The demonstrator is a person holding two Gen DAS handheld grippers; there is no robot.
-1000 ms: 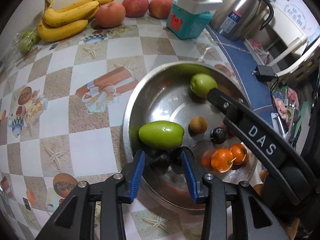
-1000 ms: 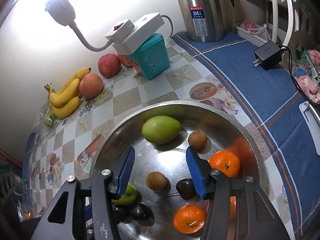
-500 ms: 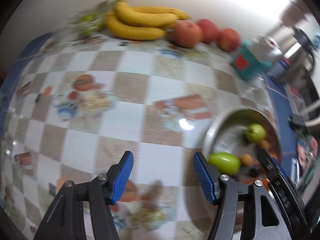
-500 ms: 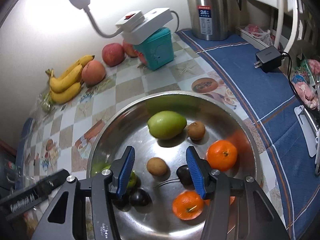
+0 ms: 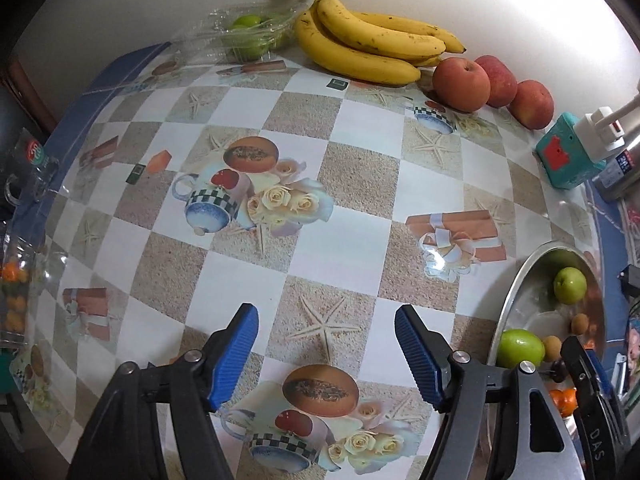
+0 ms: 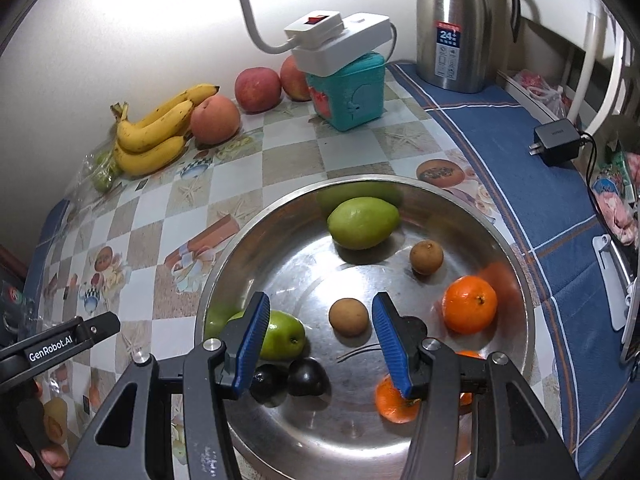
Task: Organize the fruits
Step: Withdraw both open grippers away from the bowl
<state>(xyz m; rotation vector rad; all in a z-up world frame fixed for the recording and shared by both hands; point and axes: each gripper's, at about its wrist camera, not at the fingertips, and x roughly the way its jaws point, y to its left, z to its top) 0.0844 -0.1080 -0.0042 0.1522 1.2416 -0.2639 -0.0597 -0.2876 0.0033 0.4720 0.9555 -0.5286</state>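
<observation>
A steel bowl (image 6: 516,276) holds a green mango (image 6: 362,222), a green fruit (image 6: 282,336), two brown fruits (image 6: 348,316), dark plums (image 6: 306,376) and oranges (image 6: 470,304). My right gripper (image 6: 320,340) is open and empty, hovering over the bowl. My left gripper (image 5: 324,350) is open and empty over the tablecloth, left of the bowl (image 5: 508,292). Bananas (image 5: 368,46) and three red apples (image 5: 462,84) lie by the wall, also in the right wrist view (image 6: 154,132).
A clear plastic pack with green fruit (image 5: 248,34) lies left of the bananas. A teal box (image 6: 348,92) carries a white power strip (image 6: 340,38). A steel kettle (image 6: 456,24) and a black charger (image 6: 556,140) stand on the blue cloth at right.
My left gripper swung out of the bowl to the left and opened wider, now over the tablecloth. My right gripper rose slightly over the bowl and stays open.
</observation>
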